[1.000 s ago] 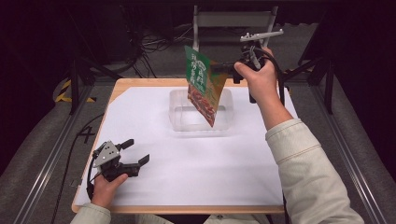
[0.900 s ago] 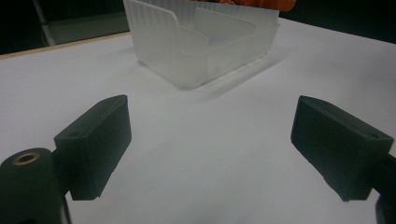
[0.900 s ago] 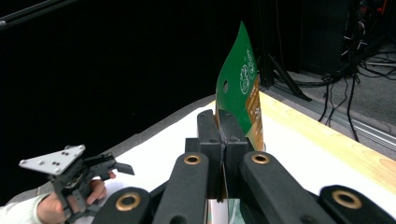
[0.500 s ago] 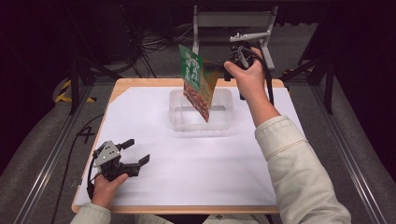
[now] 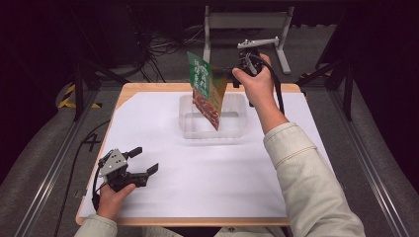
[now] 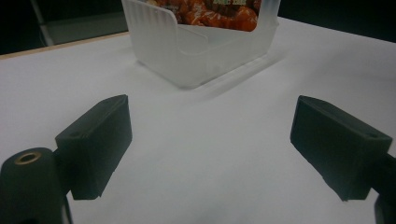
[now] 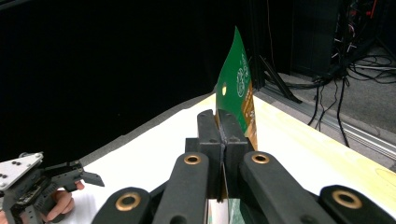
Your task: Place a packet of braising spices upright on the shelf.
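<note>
A green and red snack packet point(image 5: 205, 89) hangs tilted above a clear plastic tub point(image 5: 213, 129) at the back middle of the table. My right gripper point(image 5: 228, 78) is shut on the packet's upper right edge. In the right gripper view the jaws pinch the green packet point(image 7: 237, 88) edge-on, with my right gripper point(image 7: 218, 122) closed tight. My left gripper point(image 5: 147, 160) rests open near the front left of the white sheet, nothing between its fingers. In the left gripper view the tub point(image 6: 187, 46) stands ahead, the packet's red lower end point(image 6: 210, 11) showing behind its wall.
A white sheet point(image 5: 207, 173) covers the wooden table point(image 5: 148, 88). A metal stand point(image 5: 244, 22) and cables lie on the floor behind. Rails run along both sides of the table.
The right gripper has lifted the packet higher and shifted it slightly left over the tub. The left gripper has stayed where it was.
</note>
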The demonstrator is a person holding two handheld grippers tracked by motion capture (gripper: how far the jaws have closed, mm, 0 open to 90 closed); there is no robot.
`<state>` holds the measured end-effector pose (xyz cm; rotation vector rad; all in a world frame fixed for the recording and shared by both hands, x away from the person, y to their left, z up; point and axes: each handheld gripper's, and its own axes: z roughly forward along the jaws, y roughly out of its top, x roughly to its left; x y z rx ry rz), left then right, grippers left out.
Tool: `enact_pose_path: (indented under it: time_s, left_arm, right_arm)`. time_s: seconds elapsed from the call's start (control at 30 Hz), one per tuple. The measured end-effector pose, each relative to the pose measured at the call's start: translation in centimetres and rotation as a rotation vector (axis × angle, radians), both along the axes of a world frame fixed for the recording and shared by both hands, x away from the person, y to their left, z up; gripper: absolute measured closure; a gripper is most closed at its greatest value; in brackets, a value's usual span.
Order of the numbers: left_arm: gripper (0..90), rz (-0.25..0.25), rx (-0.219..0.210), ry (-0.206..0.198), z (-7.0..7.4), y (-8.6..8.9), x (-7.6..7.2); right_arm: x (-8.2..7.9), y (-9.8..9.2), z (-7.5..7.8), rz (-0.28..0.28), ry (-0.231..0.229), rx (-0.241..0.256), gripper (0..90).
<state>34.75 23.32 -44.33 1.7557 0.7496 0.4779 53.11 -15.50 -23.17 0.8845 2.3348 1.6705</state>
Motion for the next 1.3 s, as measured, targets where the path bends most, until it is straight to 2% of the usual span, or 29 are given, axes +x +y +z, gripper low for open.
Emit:
enact_pose_path:
  time_s: [0.3,0.67,1.3]
  left_arm:
    - [13.5,-0.001,0.001,0.001,0.0,0.0,0.0]
    - [13.5,-0.004,0.005,0.002,0.0,0.0,0.0]
    - [13.5,-0.005,0.003,0.003,0.0,-0.1,0.0]
  right_arm:
    - [0.3,0.3,-0.9,-0.015,0.01,-0.019,90.0]
    - [0.6,1.0,-1.9,-0.029,0.026,-0.068,90.0]
    - [0.7,1.2,-3.3,-0.034,0.059,-0.081,89.7]
